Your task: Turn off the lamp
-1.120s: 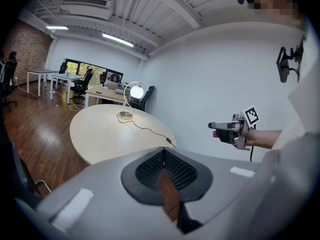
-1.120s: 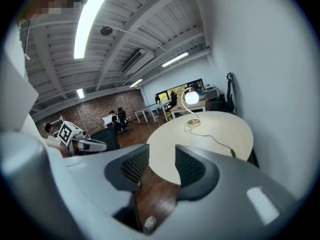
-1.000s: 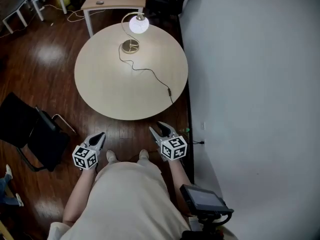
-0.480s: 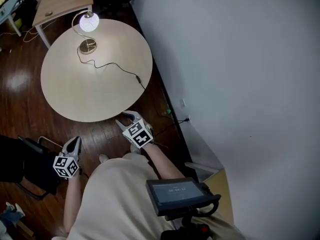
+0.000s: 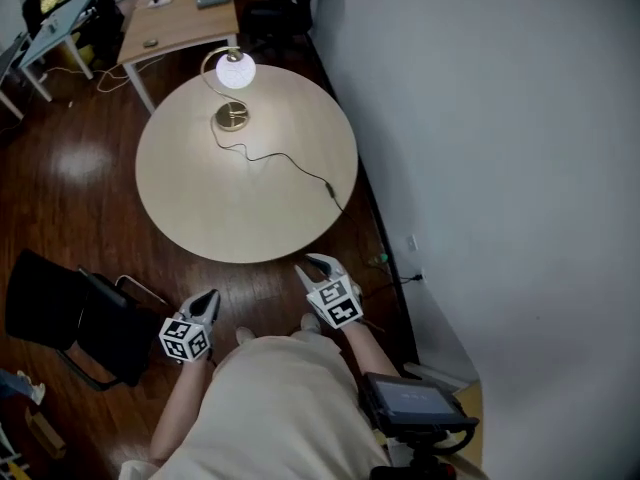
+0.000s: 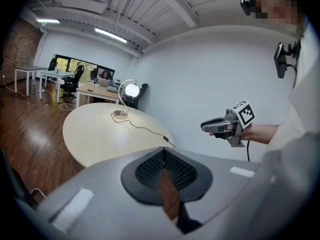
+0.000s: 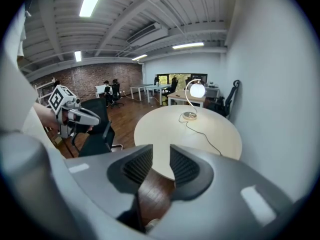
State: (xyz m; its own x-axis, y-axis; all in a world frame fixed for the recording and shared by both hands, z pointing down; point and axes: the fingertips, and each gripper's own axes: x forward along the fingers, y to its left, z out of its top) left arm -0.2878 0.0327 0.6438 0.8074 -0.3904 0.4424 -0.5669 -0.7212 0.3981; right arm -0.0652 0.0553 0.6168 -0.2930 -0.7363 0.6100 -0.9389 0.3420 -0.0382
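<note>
The lamp [image 5: 236, 70] stands lit at the far side of the round table [image 5: 230, 213], its white globe glowing above a brass base [image 5: 232, 118]. A black cord runs from the base to an inline switch [image 5: 330, 190] near the table's right edge. Both grippers hover over the floor, short of the table's near edge. My left gripper [image 5: 207, 299] is shut and holds nothing. My right gripper [image 5: 322, 265] is open, its jaws closing with nothing between them. The left gripper view shows the lamp [image 6: 131, 89] far ahead, and the right gripper view shows it [image 7: 197, 90] too.
A black chair [image 5: 70, 318] stands on the wooden floor at my left. A white wall [image 5: 480, 118] runs close along the table's right side, with a plugged socket [image 5: 410, 273] low on it. A wooden desk [image 5: 180, 23] lies behind the table.
The head view swung right and then back toward the table. My right gripper's jaws have narrowed. The lamp stays lit and both grippers stay short of the table.
</note>
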